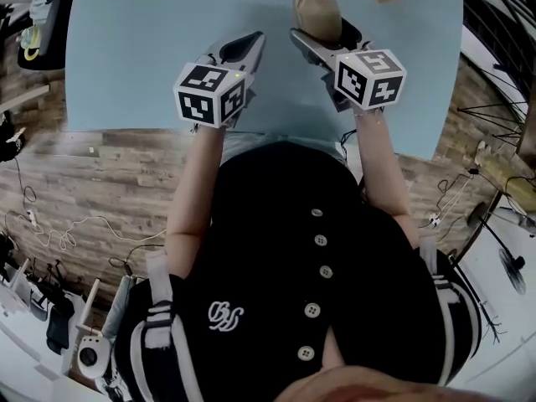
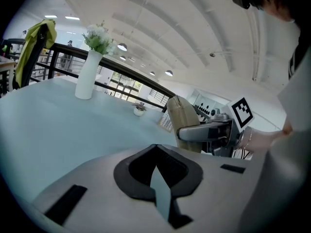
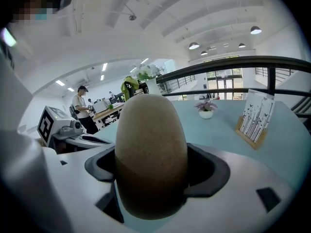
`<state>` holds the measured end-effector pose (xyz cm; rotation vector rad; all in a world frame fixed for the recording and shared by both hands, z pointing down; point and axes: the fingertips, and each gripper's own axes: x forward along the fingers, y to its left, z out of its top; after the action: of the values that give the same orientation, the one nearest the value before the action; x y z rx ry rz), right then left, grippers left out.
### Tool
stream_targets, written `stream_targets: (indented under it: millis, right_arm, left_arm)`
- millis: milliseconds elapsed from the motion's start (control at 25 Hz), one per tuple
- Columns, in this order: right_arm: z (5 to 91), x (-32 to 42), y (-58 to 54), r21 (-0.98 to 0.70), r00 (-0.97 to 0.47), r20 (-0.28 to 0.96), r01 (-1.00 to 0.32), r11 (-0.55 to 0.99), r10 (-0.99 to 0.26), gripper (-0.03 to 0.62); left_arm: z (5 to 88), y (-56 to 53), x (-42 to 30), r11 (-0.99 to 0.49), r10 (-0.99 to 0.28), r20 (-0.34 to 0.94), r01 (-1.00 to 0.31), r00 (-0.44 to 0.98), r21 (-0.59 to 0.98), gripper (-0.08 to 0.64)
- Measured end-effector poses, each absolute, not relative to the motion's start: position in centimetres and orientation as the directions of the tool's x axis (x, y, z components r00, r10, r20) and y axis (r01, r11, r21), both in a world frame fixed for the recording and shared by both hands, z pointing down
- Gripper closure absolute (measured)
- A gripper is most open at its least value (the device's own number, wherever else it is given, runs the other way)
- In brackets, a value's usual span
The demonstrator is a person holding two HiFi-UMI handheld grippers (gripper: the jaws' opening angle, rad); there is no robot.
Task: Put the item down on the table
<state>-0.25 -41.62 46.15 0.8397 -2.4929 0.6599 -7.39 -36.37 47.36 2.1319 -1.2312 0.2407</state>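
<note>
A tan, egg-shaped item stands upright between the jaws of my right gripper, which is shut on it above the far right part of the light blue table. In the right gripper view the item fills the middle and hides the gap between the jaws. My left gripper hovers beside it on the left, shut with nothing in it; only a thin slit shows between its jaws. From the left gripper view the held item and the right gripper are seen side-on, to the right.
A white vase with flowers and a small potted plant stand farther out on the table. A wooden card stand is at the right. The table's near edge runs just below the grippers. A person stands far off.
</note>
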Motion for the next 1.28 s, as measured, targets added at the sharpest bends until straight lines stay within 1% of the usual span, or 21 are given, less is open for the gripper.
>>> stream_targets:
  millis: [160, 400, 640, 800, 1280]
  right_arm:
    - [47.0, -1.1, -42.3, -0.273, -0.72, 0.561, -0.628, 0.729, -0.41, 0.184]
    - [49.2, -2.9, -43.6, -0.254, -0.705, 0.605, -0.611, 0.75, -0.37, 0.184]
    - [51.0, -4.2, -45.1, -0.227, -0.682, 0.632, -0.618, 0.752, -0.369, 0.184]
    - [52.6, -5.2, -45.4, -0.222, -0.672, 0.658, -0.606, 0.764, -0.341, 0.184]
    - [55.1, -7.3, -47.2, -0.192, -0.634, 0.714, -0.586, 0.787, -0.298, 0.186]
  left_arm:
    - [48.5, -36.3, -7.4, -0.333, -0.688, 0.487, -0.831, 0.538, 0.446, 0.551]
    - [49.6, -36.8, -8.9, -0.304, -0.69, 0.488, -0.825, 0.535, 0.476, 0.551]
    - [50.6, -36.9, -10.4, -0.278, -0.69, 0.5, -0.83, 0.523, 0.484, 0.551]
    - [51.2, -36.8, -10.0, -0.292, -0.677, 0.509, -0.829, 0.531, 0.477, 0.551]
    - [52.8, -36.9, -11.0, -0.235, -0.681, 0.514, -0.82, 0.521, 0.521, 0.551]
